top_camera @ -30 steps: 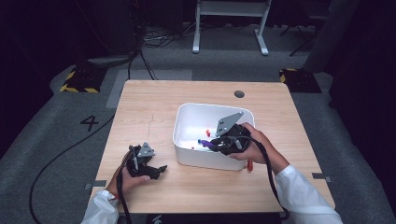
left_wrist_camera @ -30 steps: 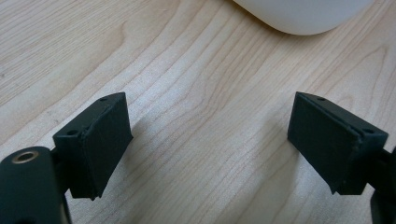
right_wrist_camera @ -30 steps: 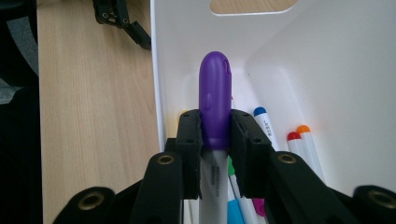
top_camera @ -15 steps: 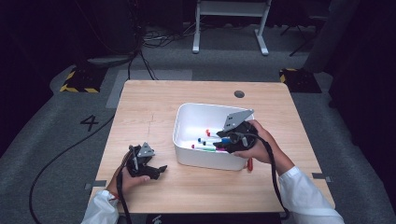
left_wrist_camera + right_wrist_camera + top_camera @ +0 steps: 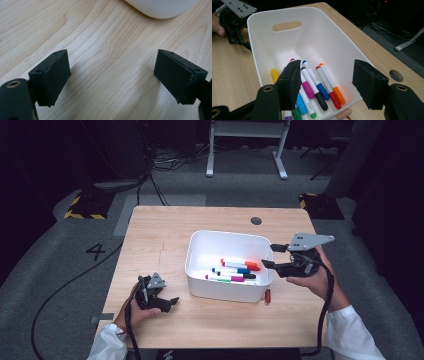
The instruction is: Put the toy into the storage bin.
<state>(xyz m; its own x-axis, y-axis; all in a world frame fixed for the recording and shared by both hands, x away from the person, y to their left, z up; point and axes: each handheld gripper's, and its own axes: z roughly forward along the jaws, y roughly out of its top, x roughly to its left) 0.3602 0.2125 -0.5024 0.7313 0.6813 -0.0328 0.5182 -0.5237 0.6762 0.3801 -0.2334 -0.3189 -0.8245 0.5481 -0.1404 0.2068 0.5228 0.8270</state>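
Across the middle of the tabletop [image 5: 150, 240], a little toward its right edge, stands a white bin [image 5: 200, 252], the largest thing on the wood; a handle slot is cut in its far wall as the right gripper view looks at it, and its deep walls keep loose pens from rolling off. Inside lie the markers [image 5: 235, 271], side by side on the floor of the bin, toward the tabletop's front edge and right side, caps in orange, red, blue, black, magenta, green and yellow. They look dropped in rather than arranged, which suits a sorting job nearly done. One red marker [image 5: 268, 295] lies outside on the wood, touching or just beside the bin's front right corner, most likely the next to collect.

At the bin's right rim the right gripper [image 5: 268, 256] hovers with nothing in it; its jaws have just been opening and stand well apart, nothing between them, the pens lying below and beyond. Near the front left corner of the tabletop the left gripper [image 5: 172, 302] rests low over bare wood, released and empty, apparently parked out of the way while the other hand works.
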